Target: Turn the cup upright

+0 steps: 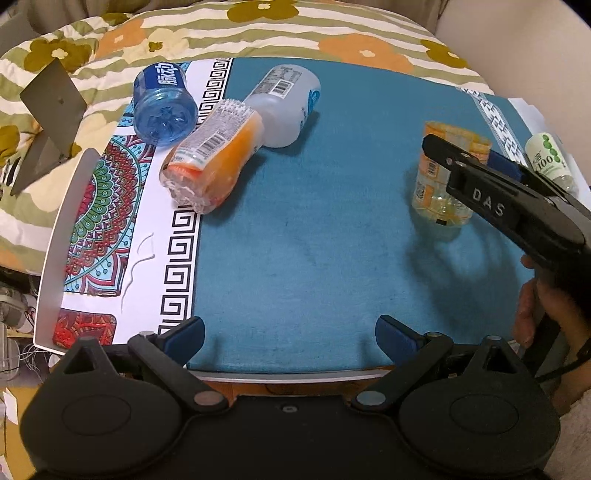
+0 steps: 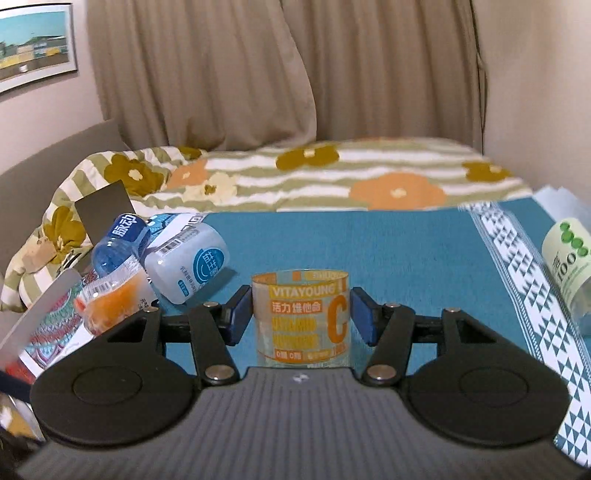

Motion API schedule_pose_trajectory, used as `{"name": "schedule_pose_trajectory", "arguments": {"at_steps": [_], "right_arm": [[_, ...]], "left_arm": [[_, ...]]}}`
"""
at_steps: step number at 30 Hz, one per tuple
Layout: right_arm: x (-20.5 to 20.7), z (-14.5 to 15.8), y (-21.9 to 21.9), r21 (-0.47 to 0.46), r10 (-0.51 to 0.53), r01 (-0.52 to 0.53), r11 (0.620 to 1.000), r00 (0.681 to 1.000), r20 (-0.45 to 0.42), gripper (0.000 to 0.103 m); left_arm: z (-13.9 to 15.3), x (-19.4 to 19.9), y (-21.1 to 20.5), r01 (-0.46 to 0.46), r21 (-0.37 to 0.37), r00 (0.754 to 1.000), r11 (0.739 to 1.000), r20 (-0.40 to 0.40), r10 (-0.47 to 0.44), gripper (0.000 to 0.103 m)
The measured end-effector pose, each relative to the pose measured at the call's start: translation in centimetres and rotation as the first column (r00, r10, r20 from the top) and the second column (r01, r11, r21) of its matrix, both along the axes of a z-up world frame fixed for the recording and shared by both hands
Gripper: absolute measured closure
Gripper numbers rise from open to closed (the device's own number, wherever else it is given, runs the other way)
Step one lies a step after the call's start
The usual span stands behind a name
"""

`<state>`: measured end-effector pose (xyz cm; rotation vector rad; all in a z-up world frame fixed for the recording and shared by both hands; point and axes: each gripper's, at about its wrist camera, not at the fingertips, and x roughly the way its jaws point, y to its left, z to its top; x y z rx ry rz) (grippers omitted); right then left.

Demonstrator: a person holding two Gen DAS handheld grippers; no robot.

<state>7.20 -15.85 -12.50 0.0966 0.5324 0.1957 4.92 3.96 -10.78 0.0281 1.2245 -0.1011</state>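
The cup (image 2: 301,317) is a clear plastic cylinder with an orange "VITAYOUNG C" label. It stands upright on the teal cloth (image 2: 388,240), open end up. My right gripper (image 2: 300,314) is open, with a blue pad on each side of the cup and a small gap at each. In the left wrist view the cup (image 1: 439,184) stands at the right, partly behind the right gripper (image 1: 465,155). My left gripper (image 1: 290,334) is open and empty, low over the cloth's near edge.
Three cut bottles lie on their sides at the left: a blue one (image 1: 162,105), an orange one (image 1: 208,166) and a grey-white one (image 1: 286,105). A green-labelled bottle (image 1: 548,158) lies at the right edge. A flowered blanket (image 1: 258,33) lies behind the table.
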Motion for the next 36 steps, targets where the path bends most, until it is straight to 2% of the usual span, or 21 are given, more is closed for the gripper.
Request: {"name": "schedule_pose_trajectory", "arguments": {"at_steps": [4,8,12,19,27,32,33,35,36], "right_arm": [[-1.3,-0.6,0.5,-0.023,-0.001,0.001,1.000,0.999,0.038,0.031],[-2.1,-0.6,0.7,-0.035,-0.001,0.002,0.999,1.000,0.025,0.031],[-2.4,0.1,0.7,-0.046,0.003,-0.005,0.999,0.999,-0.049,0.031],[-1.0,1.2,2.2,-0.144,0.036,-0.064,0.988,0.981,-0.192,0.031],[0.3,2.1,2.9,-0.180,0.029,-0.085,0.980,0.956,-0.294,0.031],[0.6,2.3,3.0,-0.181,0.014,-0.074,0.981,0.949,-0.316,0.029],[0.6,2.3,3.0,-0.180,0.010,-0.072,0.981,0.947,-0.320,0.027],[0.7,2.2,3.0,-0.182,-0.003,-0.061,0.981,0.945,-0.328,0.014],[0.7,2.2,3.0,-0.181,-0.007,-0.056,0.982,0.945,-0.328,0.002]], "left_arm": [[-0.3,-0.4,0.1,0.016,0.013,1.000,1.000,-0.005,-0.016,0.002],[-0.2,-0.8,0.1,0.030,0.014,1.000,0.999,-0.005,-0.030,0.002],[0.0,-0.7,-0.2,0.044,0.016,0.999,0.999,-0.006,-0.044,0.002],[-0.2,-0.3,-0.7,0.065,0.028,0.998,0.998,-0.013,-0.065,0.002],[-0.4,-0.1,-0.7,0.067,0.025,0.998,0.997,-0.020,-0.066,0.002],[-0.4,0.1,-0.8,0.073,0.028,0.997,0.997,-0.018,-0.072,0.002],[-0.4,0.1,-0.7,0.072,0.026,0.997,0.997,-0.018,-0.072,0.002],[-0.4,0.2,-0.7,0.073,0.025,0.997,0.997,-0.017,-0.073,0.002],[-0.3,0.2,-0.8,0.074,0.026,0.997,0.997,-0.016,-0.073,0.002]]}}
